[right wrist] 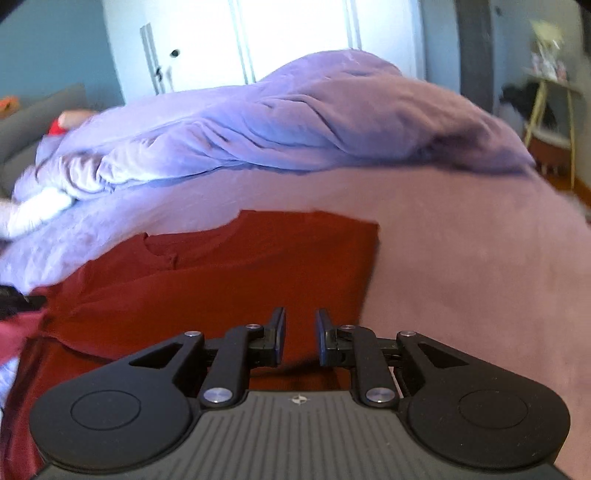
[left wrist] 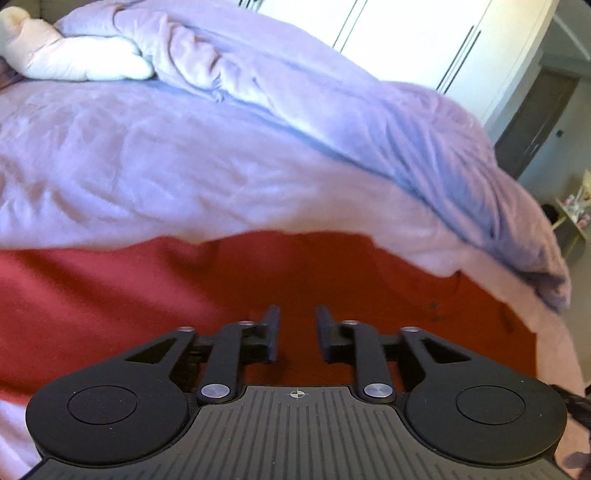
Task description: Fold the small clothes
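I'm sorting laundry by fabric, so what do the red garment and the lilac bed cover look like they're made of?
The red garment looks like a thin matte knit, probably cotton jersey: it lies flat with soft creases and no sheen. The lilac bed cover looks like a soft, brushed or plush fabric, perhaps fleece or microfibre: its surface is faintly fuzzy and it bunches in thick rounded folds. Blur leaves both uncertain.

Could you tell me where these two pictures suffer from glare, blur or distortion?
Left wrist view: the white wardrobe doors are blown out, and the lilac duvet bows with fisheye curvature. Right wrist view: the doors glare too, and the red garment smears at its left edge.
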Motion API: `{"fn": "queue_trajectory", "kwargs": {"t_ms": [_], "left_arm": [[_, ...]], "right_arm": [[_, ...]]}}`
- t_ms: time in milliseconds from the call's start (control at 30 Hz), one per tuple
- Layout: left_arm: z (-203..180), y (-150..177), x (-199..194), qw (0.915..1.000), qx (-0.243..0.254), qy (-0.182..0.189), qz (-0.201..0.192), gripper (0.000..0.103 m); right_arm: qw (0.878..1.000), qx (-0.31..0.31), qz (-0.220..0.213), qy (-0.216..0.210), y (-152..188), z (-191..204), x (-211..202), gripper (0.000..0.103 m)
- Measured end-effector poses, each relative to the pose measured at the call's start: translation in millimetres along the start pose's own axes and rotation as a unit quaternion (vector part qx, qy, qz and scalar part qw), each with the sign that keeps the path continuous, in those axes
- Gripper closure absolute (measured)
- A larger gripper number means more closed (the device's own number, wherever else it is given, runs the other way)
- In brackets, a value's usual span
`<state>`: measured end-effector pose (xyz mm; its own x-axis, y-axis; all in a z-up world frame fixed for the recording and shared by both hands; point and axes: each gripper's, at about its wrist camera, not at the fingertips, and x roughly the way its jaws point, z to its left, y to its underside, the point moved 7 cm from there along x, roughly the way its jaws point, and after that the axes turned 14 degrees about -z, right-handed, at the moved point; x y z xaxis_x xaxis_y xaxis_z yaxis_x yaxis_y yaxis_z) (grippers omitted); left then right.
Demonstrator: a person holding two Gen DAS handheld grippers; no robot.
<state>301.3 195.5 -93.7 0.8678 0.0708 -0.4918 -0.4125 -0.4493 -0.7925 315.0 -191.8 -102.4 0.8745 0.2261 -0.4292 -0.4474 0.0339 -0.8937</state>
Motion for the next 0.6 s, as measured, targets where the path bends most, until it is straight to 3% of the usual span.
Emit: {"fn": "queue_trajectory", "kwargs": {"t_ms": [33,133,267,467,600], "left_arm": [[-4.3,-0.1,0.3,1.0,0.001,0.009,-0.002,0.063],[-13.9,14.6,10.8,0.9994,0.009,0.024,0.025,0.062],[-9.2,40.4,26.1,0.9974,0.03,0.008,0.066,0.062],[-2.9,40.7,36.2,0.9968,0.023,-0.018,0.074,0.063],[-11.5,38.3,22.4,0.9964,0.039,-0.012,0.074,0.055]], "right_arm": [[1.0,-0.017,0.004,0.001,-1.5,7.2,8.2,0.087],[0.998,-0.06,0.024,-0.005,6.5,28.8,35.9,0.087],[0.99,-0.121,0.066,0.025,33.7,35.0,60.8,0.09],[0.985,-0.159,0.052,0.044,40.2,11.5,60.0,0.099],[0.981,-0.179,0.057,0.055,39.3,15.6,61.4,0.099]]}}
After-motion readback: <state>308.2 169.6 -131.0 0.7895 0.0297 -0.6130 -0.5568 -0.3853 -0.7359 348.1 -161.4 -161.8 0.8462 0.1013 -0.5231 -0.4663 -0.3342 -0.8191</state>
